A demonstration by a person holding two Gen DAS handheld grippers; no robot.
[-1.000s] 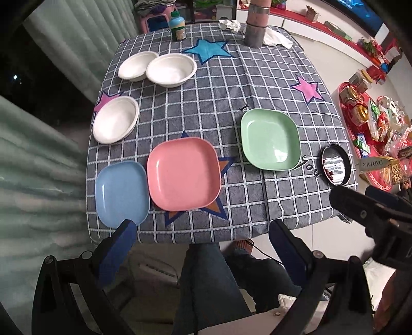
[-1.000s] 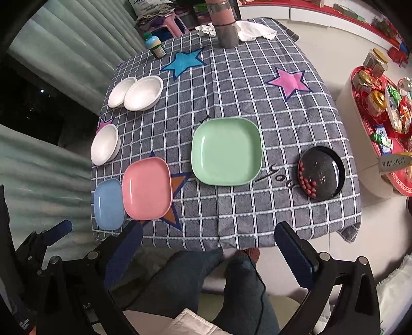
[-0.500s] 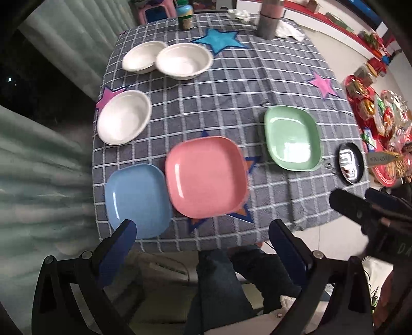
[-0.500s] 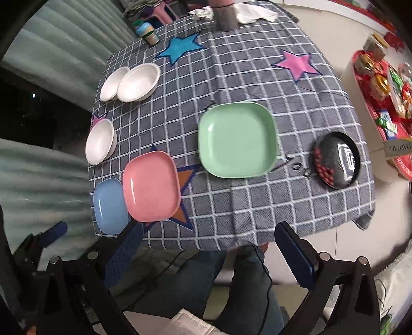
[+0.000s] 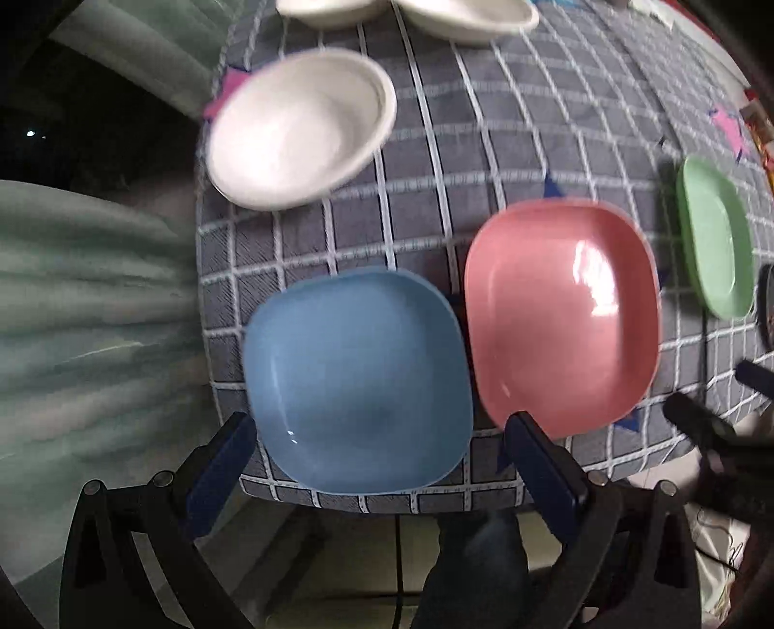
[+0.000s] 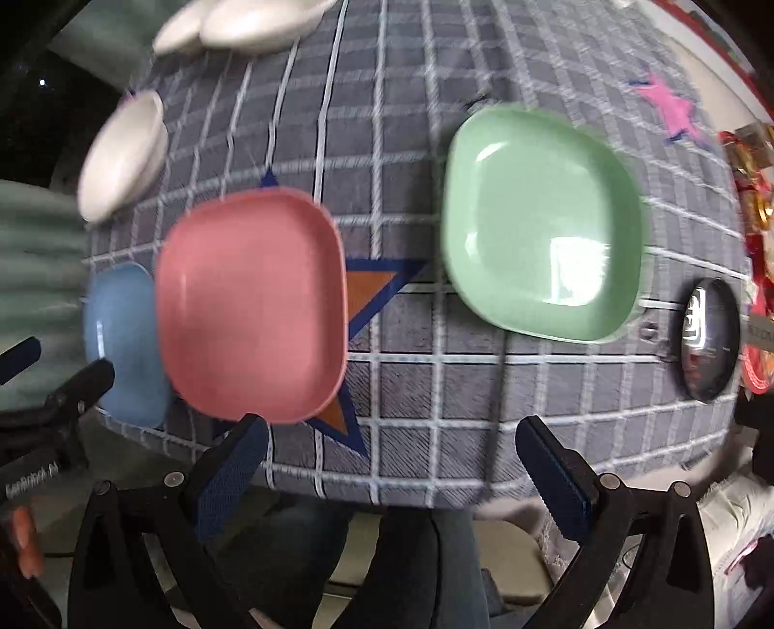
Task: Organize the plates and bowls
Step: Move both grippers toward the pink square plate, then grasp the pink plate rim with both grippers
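I use the pink plate (image 5: 563, 314) as landmark. It is a rounded-square, glossy plastic plate lying at the near edge of the table, on the grey checked tablecloth (image 5: 483, 126) with its white grid lines and sewn-on stars.

The blue plate (image 5: 358, 380), same shape and finish, lies just left of the pink plate, its near rim at the table edge. The green plate (image 6: 542, 220) lies to the right of the pink plate, well apart, with bare cloth between them. A round black glossy dish (image 6: 708, 338) sits beyond the green plate, near the right edge.

One white round bowl (image 5: 297, 128) lies behind the blue plate at the left edge; two more white bowls (image 5: 464, 17) sit side by side farther back, cut off by the frame.

I hold the left gripper (image 5: 377, 464) with jaws wide, fingers flanking the blue plate's near rim, holding nothing. The right gripper (image 6: 387, 459) is also spread wide and bare, over the near edge right of the pink plate.

Printing on the left gripper body is too blurred to read.
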